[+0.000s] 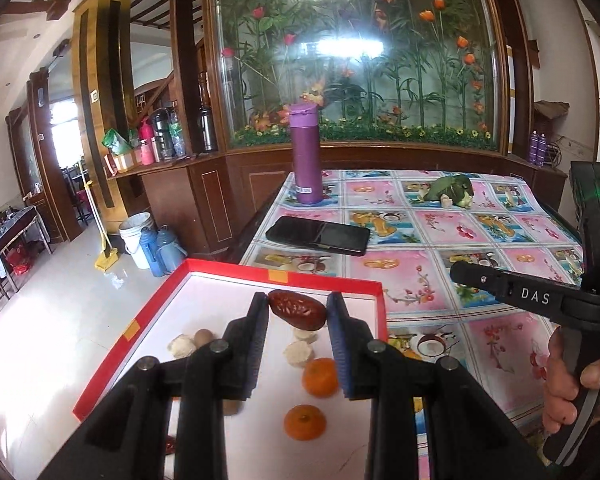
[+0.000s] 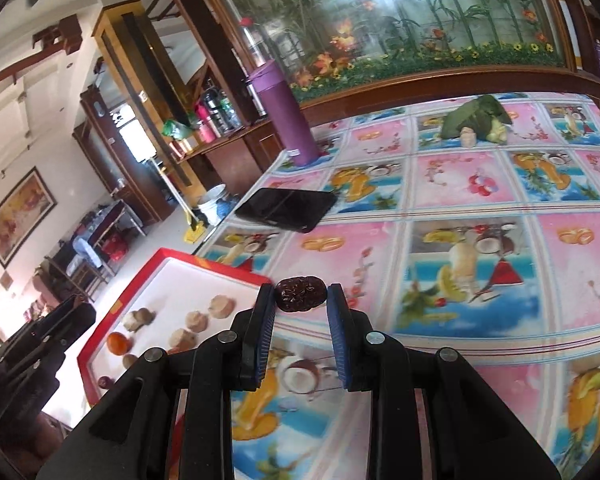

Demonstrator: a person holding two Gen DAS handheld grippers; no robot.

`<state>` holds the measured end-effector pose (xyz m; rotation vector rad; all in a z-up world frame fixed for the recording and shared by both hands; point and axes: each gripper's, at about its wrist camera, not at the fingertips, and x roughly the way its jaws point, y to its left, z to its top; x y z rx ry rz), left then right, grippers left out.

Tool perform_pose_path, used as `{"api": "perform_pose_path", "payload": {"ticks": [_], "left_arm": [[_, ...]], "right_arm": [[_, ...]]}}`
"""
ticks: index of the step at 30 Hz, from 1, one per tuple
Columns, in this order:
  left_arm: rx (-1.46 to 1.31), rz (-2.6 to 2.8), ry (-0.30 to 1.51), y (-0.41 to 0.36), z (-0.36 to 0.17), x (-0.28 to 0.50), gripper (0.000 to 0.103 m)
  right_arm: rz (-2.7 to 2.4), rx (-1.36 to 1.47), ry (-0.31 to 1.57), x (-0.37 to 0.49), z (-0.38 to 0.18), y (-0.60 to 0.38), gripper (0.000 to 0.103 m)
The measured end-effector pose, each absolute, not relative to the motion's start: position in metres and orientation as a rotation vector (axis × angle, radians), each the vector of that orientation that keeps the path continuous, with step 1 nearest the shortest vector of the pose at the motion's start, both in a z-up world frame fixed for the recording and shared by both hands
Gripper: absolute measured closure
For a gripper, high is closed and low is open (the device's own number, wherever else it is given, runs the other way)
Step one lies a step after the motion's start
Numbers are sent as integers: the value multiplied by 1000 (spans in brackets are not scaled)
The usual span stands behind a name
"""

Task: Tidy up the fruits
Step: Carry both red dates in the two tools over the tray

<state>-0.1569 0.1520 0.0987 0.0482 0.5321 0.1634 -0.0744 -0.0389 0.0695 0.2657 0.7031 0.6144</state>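
A wrinkled dark red date (image 1: 297,309) sits clamped between the left gripper's (image 1: 298,312) tips over the red-rimmed tray (image 1: 236,270) of oranges (image 1: 320,376) and pale pieces (image 1: 298,353), while the right gripper (image 2: 301,298) pinches another date (image 2: 300,294) above the patterned tablecloth (image 2: 480,200), with a phone (image 1: 318,235) and purple flask (image 1: 306,154) beyond.

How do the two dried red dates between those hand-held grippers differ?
The left hand-held gripper has a reddish date over the white floor of the red tray. The right hand-held gripper has a darker, near-black date over the patterned tablecloth, outside the tray. The left one looks larger and lies tilted; the right one lies level. Both are wrinkled and sit between the fingertips.
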Motion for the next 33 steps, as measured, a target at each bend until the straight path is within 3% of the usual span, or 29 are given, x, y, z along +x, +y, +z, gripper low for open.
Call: {"api": "perform_pose_path", "payload": {"ticks": [11, 33], "left_arm": [[-6, 229, 566, 201, 77, -178, 71], [-21, 261, 687, 239, 37, -195, 71]], "right_arm": [[742, 181, 746, -112, 68, 44, 78], [894, 3, 849, -183, 43, 80, 78]]}}
